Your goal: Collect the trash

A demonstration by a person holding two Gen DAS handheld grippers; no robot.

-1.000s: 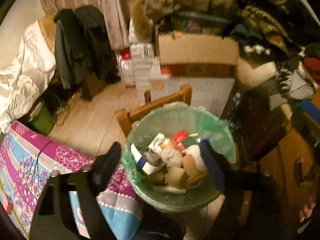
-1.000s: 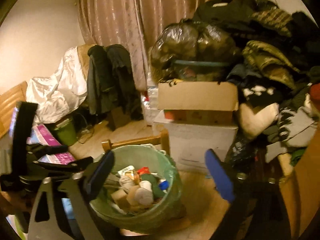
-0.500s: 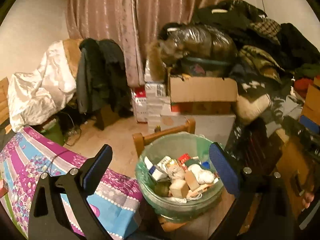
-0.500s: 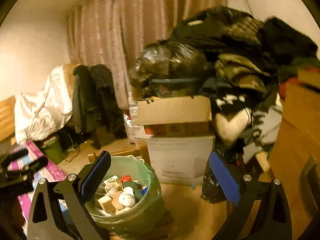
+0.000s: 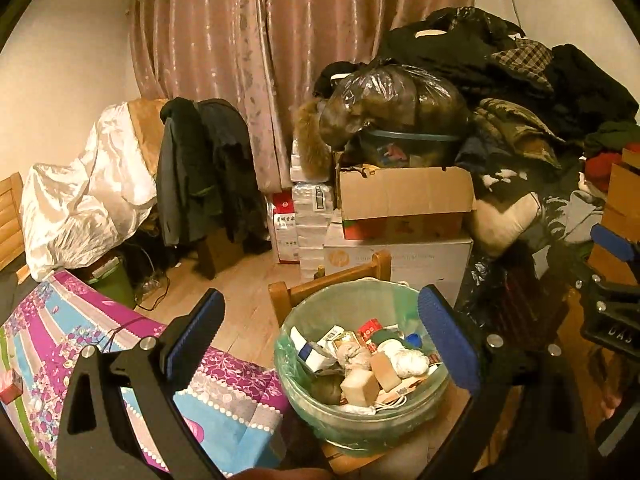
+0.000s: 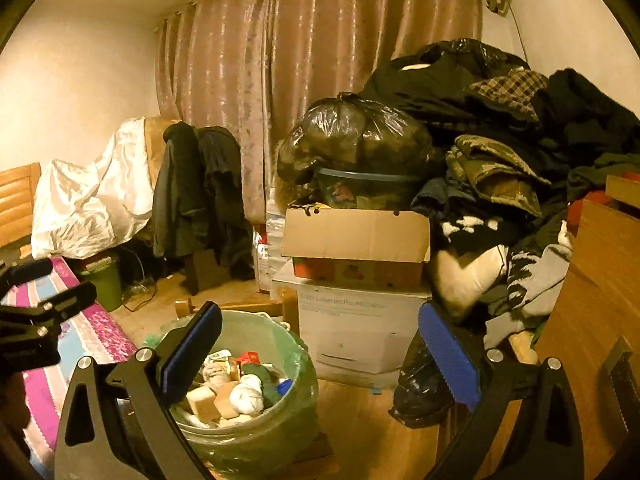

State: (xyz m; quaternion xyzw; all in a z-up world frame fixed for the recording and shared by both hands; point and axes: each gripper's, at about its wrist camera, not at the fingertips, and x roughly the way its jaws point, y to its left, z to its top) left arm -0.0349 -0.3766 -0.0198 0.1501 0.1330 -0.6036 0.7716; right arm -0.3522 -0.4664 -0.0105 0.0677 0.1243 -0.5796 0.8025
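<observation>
Warm, dim indoor light is tinting both views yellow-orange. Glare is glinting off the black garbage bag (image 5: 394, 106), while clothing just right of it is sinking into shadow. Fisheye distortion is bending the edges into black corners.

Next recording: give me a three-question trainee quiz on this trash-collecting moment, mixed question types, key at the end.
1. True or false: the left hand-held gripper holds a piece of trash.
2. What lines the trash bin? A) black bag B) green bag C) newspaper
3. Fill in: the open cardboard box rests on a ____ printer box.

Key:
1. False; its jaws are wide open and empty.
2. B
3. white
</observation>
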